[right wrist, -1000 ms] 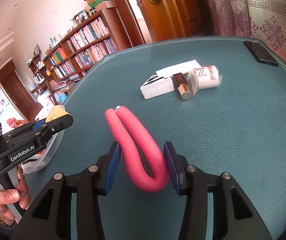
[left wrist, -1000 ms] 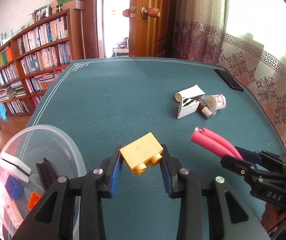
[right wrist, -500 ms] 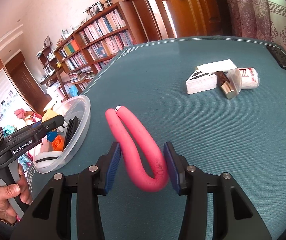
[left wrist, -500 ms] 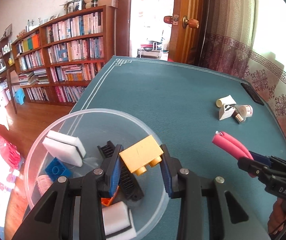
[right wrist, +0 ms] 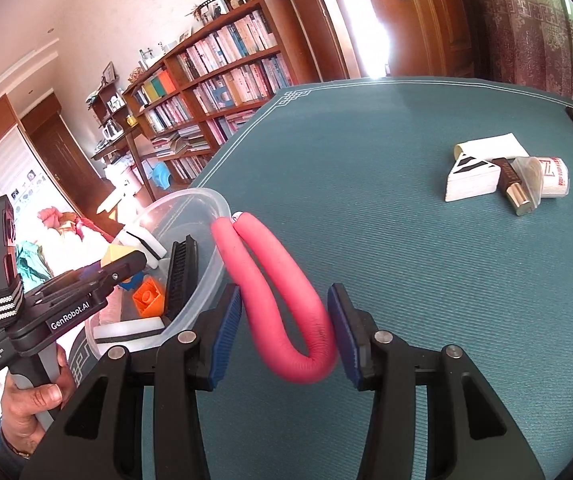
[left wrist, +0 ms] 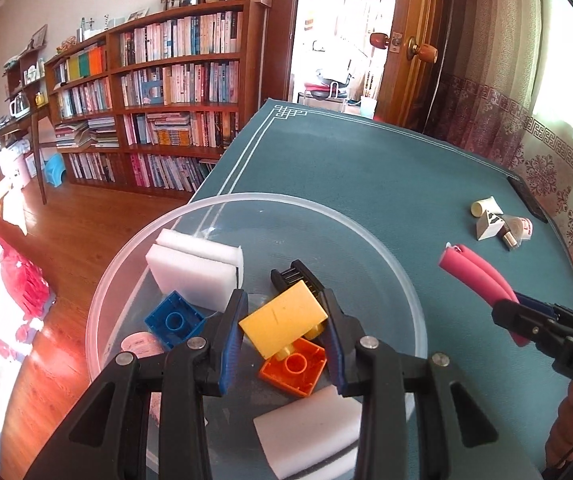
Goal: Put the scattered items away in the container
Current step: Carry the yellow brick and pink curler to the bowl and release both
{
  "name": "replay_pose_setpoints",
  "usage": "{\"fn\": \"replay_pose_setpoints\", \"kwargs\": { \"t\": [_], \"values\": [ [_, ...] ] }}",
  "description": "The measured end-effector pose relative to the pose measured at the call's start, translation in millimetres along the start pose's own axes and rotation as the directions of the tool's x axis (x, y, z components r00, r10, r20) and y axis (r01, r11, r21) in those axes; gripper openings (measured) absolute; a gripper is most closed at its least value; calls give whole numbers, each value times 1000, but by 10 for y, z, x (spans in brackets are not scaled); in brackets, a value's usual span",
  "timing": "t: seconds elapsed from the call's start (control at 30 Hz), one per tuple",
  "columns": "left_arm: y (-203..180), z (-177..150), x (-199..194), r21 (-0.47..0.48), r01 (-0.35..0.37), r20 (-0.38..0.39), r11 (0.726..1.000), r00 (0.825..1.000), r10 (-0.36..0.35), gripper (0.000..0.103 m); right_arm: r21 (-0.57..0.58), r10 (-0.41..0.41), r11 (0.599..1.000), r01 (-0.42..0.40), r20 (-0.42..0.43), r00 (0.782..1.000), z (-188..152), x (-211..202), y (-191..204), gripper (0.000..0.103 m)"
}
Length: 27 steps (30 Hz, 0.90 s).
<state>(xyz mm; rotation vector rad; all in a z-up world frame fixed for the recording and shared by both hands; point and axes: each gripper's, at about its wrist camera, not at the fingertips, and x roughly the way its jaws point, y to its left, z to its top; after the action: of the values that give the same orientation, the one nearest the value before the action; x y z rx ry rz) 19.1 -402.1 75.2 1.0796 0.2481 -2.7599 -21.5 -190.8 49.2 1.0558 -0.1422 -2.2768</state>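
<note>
Left wrist: left gripper (left wrist: 282, 322) clamps a yellow brick (left wrist: 282, 322) above the bowl (left wrist: 366, 236). Right gripper (right wrist: 284, 320) pinches a pink tube (right wrist: 278, 280) beside it.

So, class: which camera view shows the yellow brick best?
The left wrist view: the yellow brick fills the centre, clamped in the left gripper over the clear container. The right wrist view shows only a yellow corner behind that gripper.

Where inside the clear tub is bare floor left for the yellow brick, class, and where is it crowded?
Bare floor lies along the clear tub far-right wall, beyond the black brush. The near-left side is crowded: white sponge, blue brick, orange brick, another sponge nearest.
</note>
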Motion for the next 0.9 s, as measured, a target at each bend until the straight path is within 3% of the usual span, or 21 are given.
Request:
{"fn": "replay_pose_setpoints", "kwargs": {
  "t": [0.13,0.57,0.9],
  "values": [
    [99,-11,14,-21,2,-7,1000,1000,-2,42,-15,16,1000,-16,-2,1000,98,103,154,48],
    [348,-54,-42,-80,-2,12,997,1000,3,78,-75,43,996,-44,-21,999,337,482,643,48],
    [503,-71,-68,-108,-13,14,994,1000,14,84,-135,27,990,-32,-39,999,493,885,923,50]
  ]
}}
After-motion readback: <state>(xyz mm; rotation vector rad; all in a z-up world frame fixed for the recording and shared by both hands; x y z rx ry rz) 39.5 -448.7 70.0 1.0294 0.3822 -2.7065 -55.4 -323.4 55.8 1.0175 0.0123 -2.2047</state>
